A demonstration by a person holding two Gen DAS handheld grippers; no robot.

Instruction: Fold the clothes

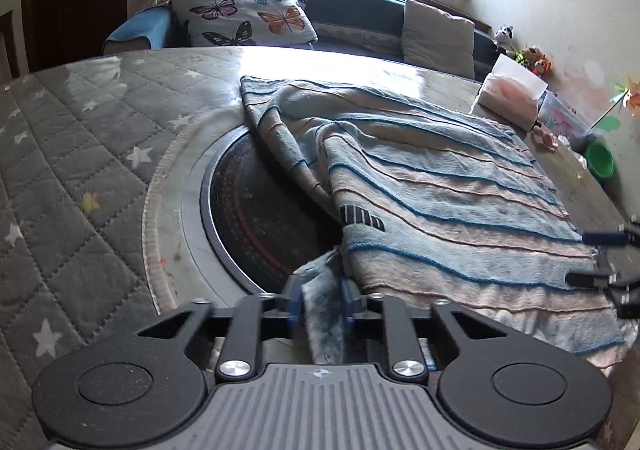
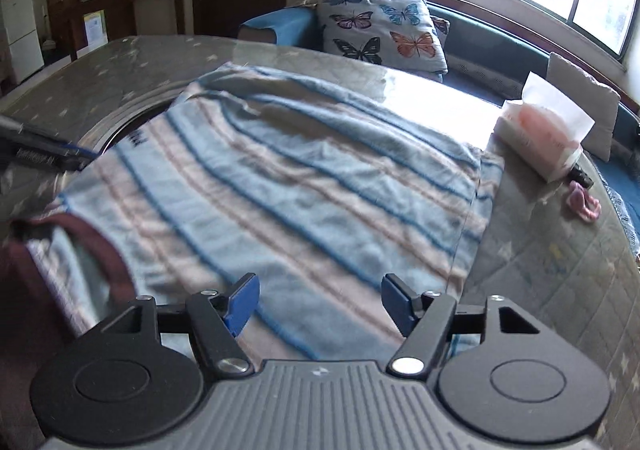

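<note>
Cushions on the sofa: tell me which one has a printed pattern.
The butterfly cushion at the sofa's left end; the other cushion, further right, is plain beige.

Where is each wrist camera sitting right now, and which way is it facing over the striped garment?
Left wrist: on the left gripper, shut on a fold of the striped garment, facing across the table toward the window; right gripper shows at the right edge.
Right wrist: on the right gripper, jaws open above the garment, facing the sofa; left gripper at the left edge.
Shared: garment, butterfly cushion, tissue pack.
</note>
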